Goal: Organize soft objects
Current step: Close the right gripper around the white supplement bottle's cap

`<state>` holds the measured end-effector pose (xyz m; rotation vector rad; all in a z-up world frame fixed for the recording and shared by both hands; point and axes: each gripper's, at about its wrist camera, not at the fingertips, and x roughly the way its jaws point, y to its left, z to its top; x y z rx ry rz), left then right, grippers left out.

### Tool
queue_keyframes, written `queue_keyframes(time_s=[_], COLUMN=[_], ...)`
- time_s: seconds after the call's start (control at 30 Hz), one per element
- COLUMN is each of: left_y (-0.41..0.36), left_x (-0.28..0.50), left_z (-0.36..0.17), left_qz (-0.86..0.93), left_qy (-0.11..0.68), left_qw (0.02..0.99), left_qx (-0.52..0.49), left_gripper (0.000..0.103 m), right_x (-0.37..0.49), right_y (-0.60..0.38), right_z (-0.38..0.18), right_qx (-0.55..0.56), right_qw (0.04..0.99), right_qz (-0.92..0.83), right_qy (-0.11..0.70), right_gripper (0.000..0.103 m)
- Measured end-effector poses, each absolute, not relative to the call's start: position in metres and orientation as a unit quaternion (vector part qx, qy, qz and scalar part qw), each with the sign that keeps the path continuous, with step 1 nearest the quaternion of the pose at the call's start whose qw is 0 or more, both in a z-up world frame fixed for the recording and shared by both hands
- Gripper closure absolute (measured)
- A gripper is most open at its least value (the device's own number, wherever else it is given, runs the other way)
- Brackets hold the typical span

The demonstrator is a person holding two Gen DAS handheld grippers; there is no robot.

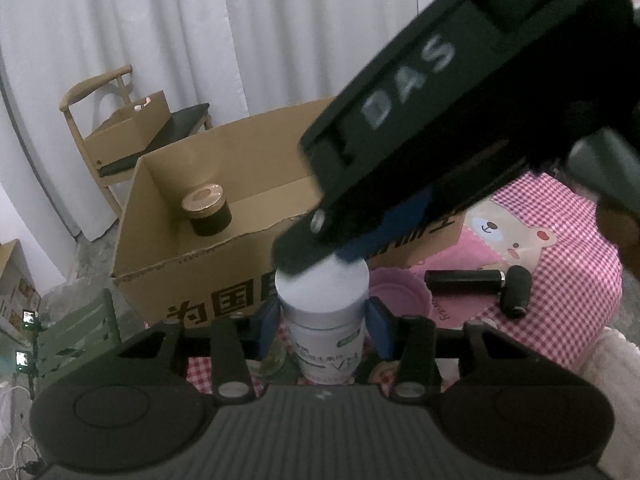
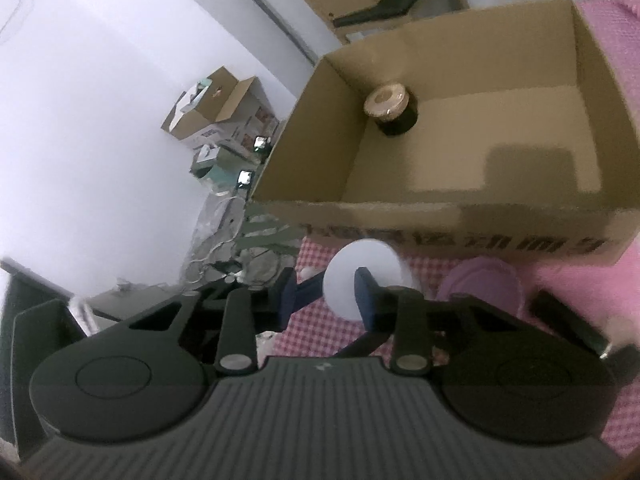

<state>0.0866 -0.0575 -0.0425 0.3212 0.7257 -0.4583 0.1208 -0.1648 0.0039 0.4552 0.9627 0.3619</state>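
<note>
A dark jar already sits in the box. The left gripper grasps the white bottle on the checked cloth before it; the right gripper pinches its cap. A bowl and roller remain outside.

Both views are dim and soft, with a cool, bluish cast and blocky smearing in the dark areas. Pale daylight comes through the white curtain, while the wall in the right wrist view is washed out to a flat glow. Straight lines bow toward the edges, the corners go black, and the nearest black arm is blurred.
</note>
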Motion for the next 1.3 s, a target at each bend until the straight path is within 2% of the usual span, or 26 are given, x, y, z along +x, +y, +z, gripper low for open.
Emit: queue_keyframes(time_s=[0.1, 0.17, 0.33, 0.8, 1.07, 1.3], left_y=[-0.056, -0.056, -0.057, -0.059, -0.057, -0.056], left_x=[0.087, 0.088, 0.087, 0.095, 0.095, 0.096], left_z=[-0.042, -0.042, -0.042, -0.046, -0.046, -0.046], left_qz=[-0.222, -0.221, -0.220, -0.212, -0.210, -0.211], left_qy=[0.352, 0.352, 0.353, 0.367, 0.365, 0.367], left_qw=[0.896, 0.896, 0.896, 0.892, 0.894, 0.893], left_qx=[0.155, 0.157, 0.156, 0.156, 0.154, 0.155], left_gripper=[0.056, 0.056, 0.056, 0.051, 0.051, 0.050], right_x=[0.118, 0.118, 0.125, 0.132, 0.131, 0.135], right_y=[-0.172, -0.179, -0.187, -0.182, -0.182, -0.187], right_z=[0.012, 0.013, -0.001, -0.023, -0.026, -0.026], right_qx=[0.216, 0.220, 0.239, 0.273, 0.275, 0.279], right_qw=[0.858, 0.862, 0.853, 0.826, 0.824, 0.827], right_qz=[0.160, 0.148, 0.134, 0.151, 0.151, 0.149], right_qy=[0.438, 0.432, 0.445, 0.469, 0.472, 0.464], right_gripper=[0.069, 0.058, 0.053, 0.053, 0.060, 0.059])
